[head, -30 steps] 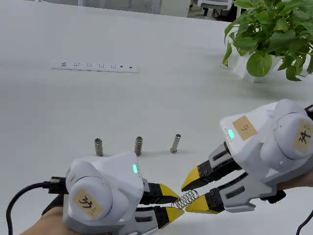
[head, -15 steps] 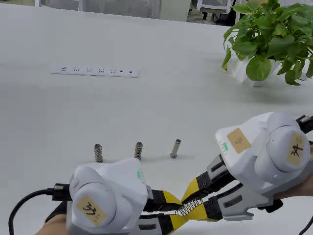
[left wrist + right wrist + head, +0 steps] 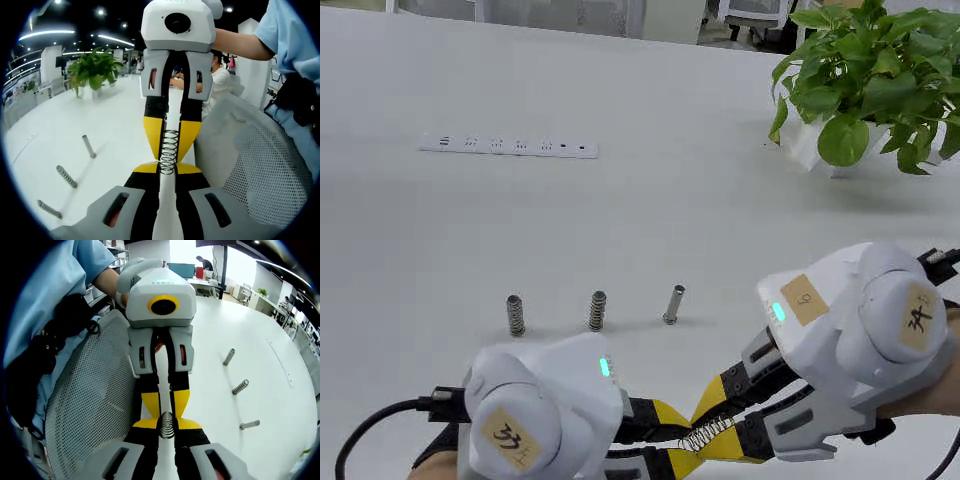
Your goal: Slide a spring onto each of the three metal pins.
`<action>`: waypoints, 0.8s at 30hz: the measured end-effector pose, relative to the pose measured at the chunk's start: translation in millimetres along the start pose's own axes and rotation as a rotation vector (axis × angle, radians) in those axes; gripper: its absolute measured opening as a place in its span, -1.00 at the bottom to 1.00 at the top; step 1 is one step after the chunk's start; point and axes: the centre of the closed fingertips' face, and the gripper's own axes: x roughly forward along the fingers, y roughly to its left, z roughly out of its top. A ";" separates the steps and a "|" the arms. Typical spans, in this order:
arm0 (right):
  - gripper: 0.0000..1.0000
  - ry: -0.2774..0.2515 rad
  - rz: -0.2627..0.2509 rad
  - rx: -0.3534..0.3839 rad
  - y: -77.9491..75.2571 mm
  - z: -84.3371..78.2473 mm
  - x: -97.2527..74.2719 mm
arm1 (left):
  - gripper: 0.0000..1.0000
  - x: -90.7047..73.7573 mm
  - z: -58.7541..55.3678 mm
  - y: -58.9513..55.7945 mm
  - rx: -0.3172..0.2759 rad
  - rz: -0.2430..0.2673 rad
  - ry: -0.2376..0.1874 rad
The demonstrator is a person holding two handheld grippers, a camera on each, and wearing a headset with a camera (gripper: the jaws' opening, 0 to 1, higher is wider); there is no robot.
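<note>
well, low in the frame and just right of centre, the left gripper (image 3: 672, 450) and right gripper (image 3: 718, 425) meet nose to nose, each narrowed onto one end of the spring (image 3: 708, 433). it looks like a handover, to get a better hold for threading. above, the leftmost pin (image 3: 515, 315) and middle pin (image 3: 596, 311) already wear springs, while the bare pin (image 3: 672, 304) stands to their right.

The head view looks forward and down across the tabletop (image 3: 650, 200) from behind the left claw (image 3: 678, 440) and right claw (image 3: 705, 428). Each gripper view sits close, facing the opposite claw. All three share the spring (image 3: 710, 433) and pins (image 3: 673, 303).
</note>
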 end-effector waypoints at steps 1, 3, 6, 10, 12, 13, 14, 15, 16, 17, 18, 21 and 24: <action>-0.85 0.001 -0.002 0.002 -0.4 -0.2 0.2 | -0.86 0.2 -0.2 0.4 -0.006 0.003 -0.001; -0.85 0.000 -0.003 0.009 -0.8 -0.8 0.3 | -0.85 0.3 -0.5 0.8 -0.016 0.008 -0.005; -0.85 0.001 -0.003 0.013 -1.1 -1.0 1.0 | -0.82 -0.5 -1.4 1.6 -0.030 0.016 -0.014; -0.85 0.003 -0.008 0.013 -2.6 -1.2 2.6 | -0.58 -3.9 -5.7 6.6 -0.045 0.051 -0.023; -0.85 0.002 -0.012 0.011 -3.7 -1.0 3.4 | -0.48 -6.3 -9.1 10.4 -0.059 0.073 -0.023; -0.85 0.003 -0.014 0.013 -4.7 -1.7 4.0 | -0.44 -8.8 -11.1 13.3 -0.075 0.090 -0.029; -0.85 0.004 -0.014 0.016 -5.4 -2.6 4.4 | -0.40 -10.7 -12.5 15.5 -0.085 0.104 -0.034; -0.85 0.005 -0.013 0.019 -6.2 -3.9 4.9 | -0.36 -12.7 -14.1 17.7 -0.095 0.116 -0.036; -0.85 0.011 -0.013 0.022 -7.4 -6.7 5.6 | -0.31 -15.9 -16.9 21.1 -0.108 0.136 -0.040; -0.85 0.015 -0.015 0.020 -8.1 -8.4 5.9 | -0.25 -18.5 -19.4 23.5 -0.118 0.150 -0.040; -0.85 0.019 -0.017 0.021 -9.5 -10.3 5.6 | -0.21 -23.1 -24.0 27.7 -0.126 0.176 -0.035; -0.85 0.022 -0.024 0.029 -13.7 -14.2 4.0 | -0.09 -34.4 -36.6 37.1 -0.159 0.230 -0.025; -0.85 0.025 -0.040 0.037 -19.7 -17.9 2.0 | 0.00 -46.7 -49.5 44.9 -0.197 0.278 -0.015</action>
